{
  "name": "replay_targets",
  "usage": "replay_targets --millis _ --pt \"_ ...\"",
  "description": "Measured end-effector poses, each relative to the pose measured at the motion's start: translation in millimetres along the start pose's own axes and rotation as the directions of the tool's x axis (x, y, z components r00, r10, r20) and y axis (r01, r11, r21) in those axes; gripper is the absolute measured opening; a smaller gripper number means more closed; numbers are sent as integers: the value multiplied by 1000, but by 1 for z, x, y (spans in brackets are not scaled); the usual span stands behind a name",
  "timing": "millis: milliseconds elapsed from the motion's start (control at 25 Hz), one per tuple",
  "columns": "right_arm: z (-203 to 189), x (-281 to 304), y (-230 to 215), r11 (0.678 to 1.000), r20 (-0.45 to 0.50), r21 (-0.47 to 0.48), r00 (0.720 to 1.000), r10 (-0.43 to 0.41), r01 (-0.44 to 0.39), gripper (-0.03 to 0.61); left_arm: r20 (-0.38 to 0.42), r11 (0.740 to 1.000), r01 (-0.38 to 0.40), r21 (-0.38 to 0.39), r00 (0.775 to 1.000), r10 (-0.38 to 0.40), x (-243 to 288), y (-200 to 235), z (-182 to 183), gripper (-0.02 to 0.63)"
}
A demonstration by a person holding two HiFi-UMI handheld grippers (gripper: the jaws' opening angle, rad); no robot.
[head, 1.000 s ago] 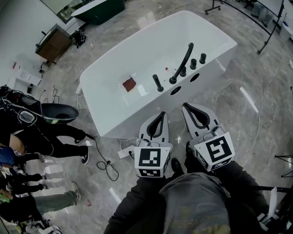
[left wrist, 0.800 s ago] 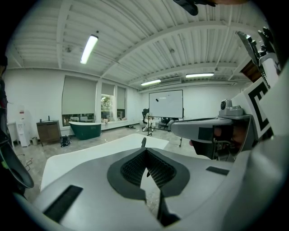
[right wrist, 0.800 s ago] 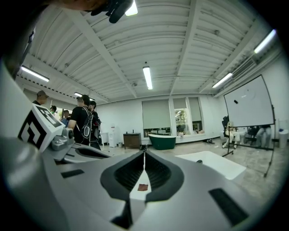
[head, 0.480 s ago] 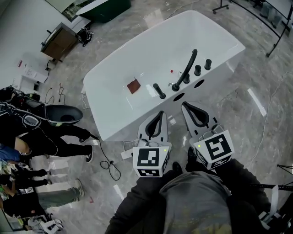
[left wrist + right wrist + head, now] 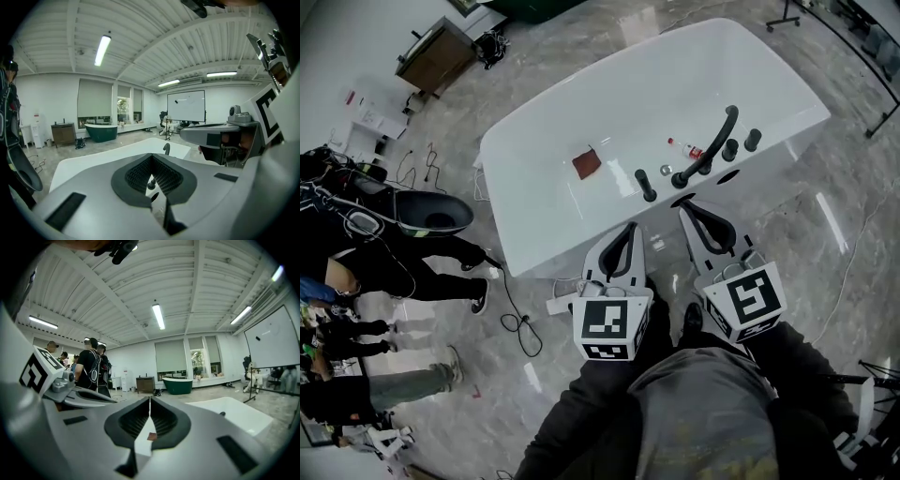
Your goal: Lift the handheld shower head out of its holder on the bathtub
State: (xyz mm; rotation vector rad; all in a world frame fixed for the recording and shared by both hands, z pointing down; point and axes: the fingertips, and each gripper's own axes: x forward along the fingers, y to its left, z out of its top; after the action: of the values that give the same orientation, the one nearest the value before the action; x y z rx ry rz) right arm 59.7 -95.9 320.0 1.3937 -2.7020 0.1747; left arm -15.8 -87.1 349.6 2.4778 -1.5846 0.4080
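The white bathtub (image 5: 534, 225) lies in front of me. On its near rim a short black stick-shaped shower head (image 5: 646, 185) stands upright in its holder. Right of it are a long curved black spout (image 5: 710, 142) and two black knobs (image 5: 730, 150). My left gripper (image 5: 628, 230) is shut and empty, its tips just short of the rim, below and slightly left of the shower head. My right gripper (image 5: 692, 208) is shut too, with nothing in it, near the spout's base. In the left gripper view the shut jaws (image 5: 151, 158) point at the tub, the spout (image 5: 166, 149) beyond them.
A red-brown square (image 5: 587, 162) and a small bottle (image 5: 685, 147) lie inside the tub. People stand at the left beside a black basin (image 5: 431, 214). A cable (image 5: 519, 322) runs over the marble floor. A wooden cabinet (image 5: 439, 54) stands at the back left.
Both grippers have moved forward toward the tub's near rim, staying shut. The tub and its black fittings now sit closer and further right in the head view.
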Motion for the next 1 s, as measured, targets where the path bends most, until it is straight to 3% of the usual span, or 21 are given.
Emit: replay_targets --millis 280,1000 --pt "3 26 -2 999 -16 -37 1000 -7 6 6 17 1000 17 -16 1000 -17 20 22 3 2" --pt "-3 135 -19 999 -26 3 998 -51 52 7 -25 996 66 -57 997 -68 88 112 -7 2"
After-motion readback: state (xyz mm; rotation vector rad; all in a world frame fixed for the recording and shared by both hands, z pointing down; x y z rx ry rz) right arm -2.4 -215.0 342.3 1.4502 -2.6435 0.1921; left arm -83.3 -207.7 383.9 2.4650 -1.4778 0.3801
